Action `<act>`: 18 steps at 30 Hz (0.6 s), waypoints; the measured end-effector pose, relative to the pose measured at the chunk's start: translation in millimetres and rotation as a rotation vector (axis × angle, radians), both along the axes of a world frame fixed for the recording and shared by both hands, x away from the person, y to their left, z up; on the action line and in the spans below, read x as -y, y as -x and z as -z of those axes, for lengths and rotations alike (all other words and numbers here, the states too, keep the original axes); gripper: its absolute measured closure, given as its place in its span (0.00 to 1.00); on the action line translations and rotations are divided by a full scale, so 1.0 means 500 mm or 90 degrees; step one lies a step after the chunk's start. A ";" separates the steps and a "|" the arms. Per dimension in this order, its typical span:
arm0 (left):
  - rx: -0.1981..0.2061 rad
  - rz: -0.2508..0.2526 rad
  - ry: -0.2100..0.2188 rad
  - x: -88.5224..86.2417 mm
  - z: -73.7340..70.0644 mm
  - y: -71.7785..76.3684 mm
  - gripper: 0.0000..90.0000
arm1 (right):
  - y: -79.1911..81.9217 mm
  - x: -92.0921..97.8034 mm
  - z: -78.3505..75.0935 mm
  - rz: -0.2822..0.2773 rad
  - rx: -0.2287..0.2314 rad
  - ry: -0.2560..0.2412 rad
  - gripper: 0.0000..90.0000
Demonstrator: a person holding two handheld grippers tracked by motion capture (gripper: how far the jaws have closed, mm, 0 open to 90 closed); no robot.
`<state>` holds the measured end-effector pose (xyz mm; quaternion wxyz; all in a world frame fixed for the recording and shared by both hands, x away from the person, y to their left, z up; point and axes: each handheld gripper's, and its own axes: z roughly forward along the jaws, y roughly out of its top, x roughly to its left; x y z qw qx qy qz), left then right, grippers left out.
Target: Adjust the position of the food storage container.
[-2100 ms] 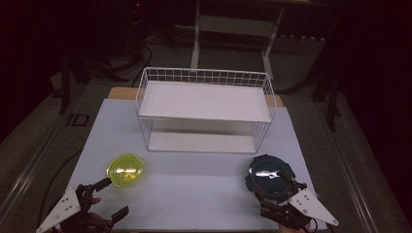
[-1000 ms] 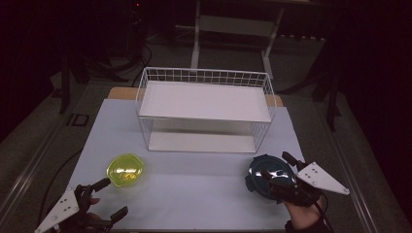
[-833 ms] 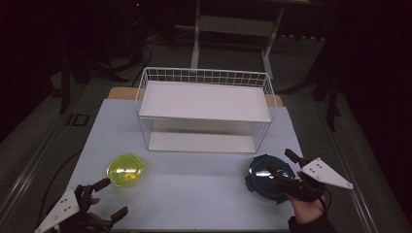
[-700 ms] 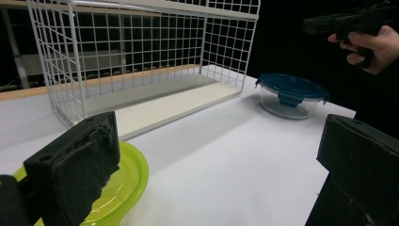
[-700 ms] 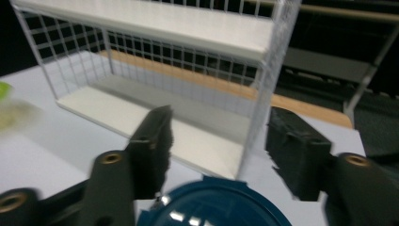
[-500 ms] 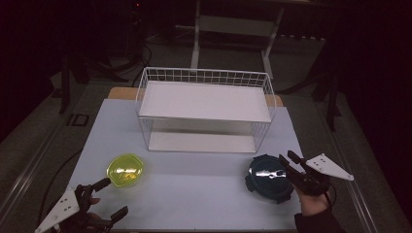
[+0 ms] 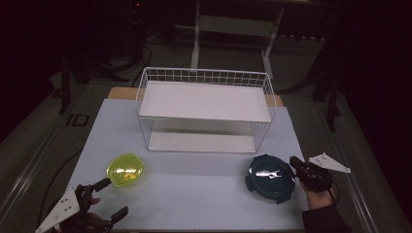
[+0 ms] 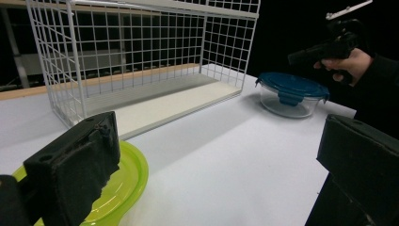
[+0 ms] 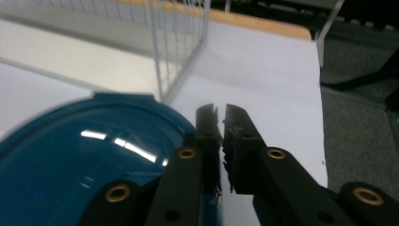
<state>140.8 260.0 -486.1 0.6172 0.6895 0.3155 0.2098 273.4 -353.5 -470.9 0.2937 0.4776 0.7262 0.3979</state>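
The blue-lidded container (image 7: 268,176) is seen at about 4 o'clock on the tabletop (image 7: 194,194), in front of the right corner of the white wire rack (image 7: 205,109); in the left gripper view it is shown as a clear bowl under a blue clip-on lid, standing flat. The right hand-held gripper (image 7: 295,163) is held just beside it at its 3 o'clock edge, with the jaws drawn nearly together and nothing between them. In the right gripper view the jaw tips are placed at the lid's rim, though it cannot be told from that blurred view whether the rim is touched. The yellow-green dish (image 7: 126,170) is set at about 8 o'clock, and the left hand-held gripper (image 7: 111,198) is kept near it, jaws spread wide and empty. The work is judged to be at its start: neither item has been lifted, the rack's shelves are bare, and grasping and moving are left to be done.
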 end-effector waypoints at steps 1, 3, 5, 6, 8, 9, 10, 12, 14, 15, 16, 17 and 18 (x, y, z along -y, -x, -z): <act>-0.001 0.000 0.001 0.000 0.000 0.000 0.00 | -0.002 0.004 0.004 0.001 -0.006 0.000 0.96; -0.001 0.000 -0.001 0.000 0.000 0.000 0.00 | -0.005 0.010 0.010 0.004 -0.013 0.001 0.98; -0.001 0.000 -0.001 0.001 0.000 0.000 0.00 | -0.010 0.019 0.021 0.009 -0.026 0.003 0.99; -0.001 0.000 -0.001 0.001 0.000 0.000 0.00 | -0.010 0.023 0.025 0.010 -0.032 0.003 0.99; -0.001 0.000 -0.001 0.001 0.000 0.000 0.00 | -0.012 0.030 0.036 0.010 -0.045 0.002 1.00; -0.001 0.000 -0.001 0.001 0.000 0.000 0.00 | -0.012 0.031 0.040 0.009 -0.050 0.003 1.00; 0.000 0.000 -0.002 0.001 0.000 0.000 0.00 | -0.012 0.032 0.043 0.009 -0.053 0.002 1.00; 0.000 0.000 -0.002 0.001 0.000 0.000 0.00 | -0.012 0.032 0.045 0.007 -0.056 0.001 1.00; -0.001 0.001 -0.001 0.001 0.000 0.000 0.00 | -0.013 0.033 0.053 -0.005 -0.066 -0.007 1.00; -0.001 0.001 -0.001 0.001 0.000 0.000 0.00 | -0.013 0.035 0.055 -0.007 -0.067 -0.009 1.00; 0.000 0.001 -0.002 0.001 0.000 0.001 0.00 | -0.013 0.037 0.056 -0.007 -0.068 -0.016 1.00; 0.000 0.001 -0.002 0.001 0.000 0.001 0.00 | -0.013 0.037 0.056 -0.007 -0.068 -0.016 1.00; 0.000 0.001 -0.002 0.001 0.000 0.001 0.00 | -0.013 0.038 0.056 -0.008 -0.068 -0.019 1.00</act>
